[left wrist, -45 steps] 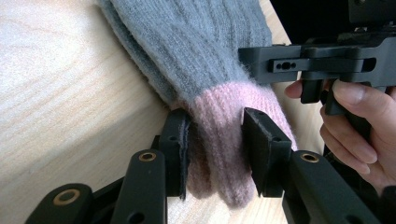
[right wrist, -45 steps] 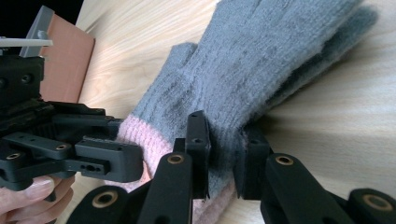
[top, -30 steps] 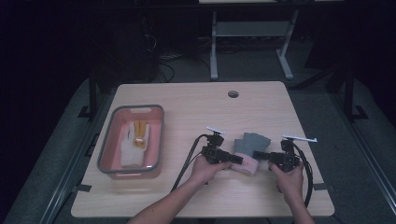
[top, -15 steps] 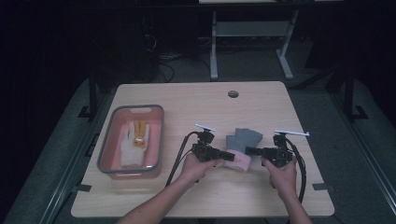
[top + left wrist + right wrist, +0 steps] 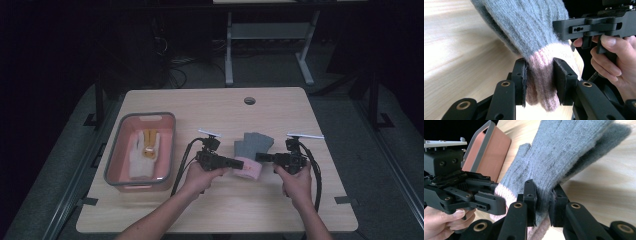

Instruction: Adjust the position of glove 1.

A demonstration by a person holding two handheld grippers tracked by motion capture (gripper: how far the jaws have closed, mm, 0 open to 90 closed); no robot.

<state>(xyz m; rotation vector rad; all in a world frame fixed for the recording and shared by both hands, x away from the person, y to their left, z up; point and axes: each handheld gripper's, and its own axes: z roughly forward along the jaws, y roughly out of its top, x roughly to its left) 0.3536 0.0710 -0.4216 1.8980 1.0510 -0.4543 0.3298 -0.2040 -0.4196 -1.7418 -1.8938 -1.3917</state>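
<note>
Black jaws of my left hand-held gripper [image 5: 239, 162] were closed on the pink cuff of one grey knitted glove [image 5: 252, 145]; in the left gripper view the two pads pressed the pink ribbing from either side, squeezing it narrow. My right hand-held gripper [image 5: 260, 157] was closed as well, pinching the grey knit just above the cuff on the opposite edge of the same glove, with fabric bunched between its pads in the right gripper view.

I counted two hand-held grippers, two hands, and one grey glove held between them. The glove hung between the two sets of jaws, cuff toward me and fingers pointing away, just above the desk [image 5: 210, 107]; I could not tell whether its fingertips were touching the wood.

Both hand-held grippers lay roughly level and pointed inward at each other, tips nearly meeting at the cuff. My left hand [image 5: 200, 176] wrapped its grip from below, forearm coming in slanted from the lower left. My right hand [image 5: 296, 182] did likewise, forearm rising more steeply from the bottom edge. A cable trailed from each hand-held gripper.

Farther out to the left, well apart from the glove, stood one pink tub [image 5: 114, 157] with a grey rim, holding one pale glove [image 5: 141, 154] with an orange patch.
</note>
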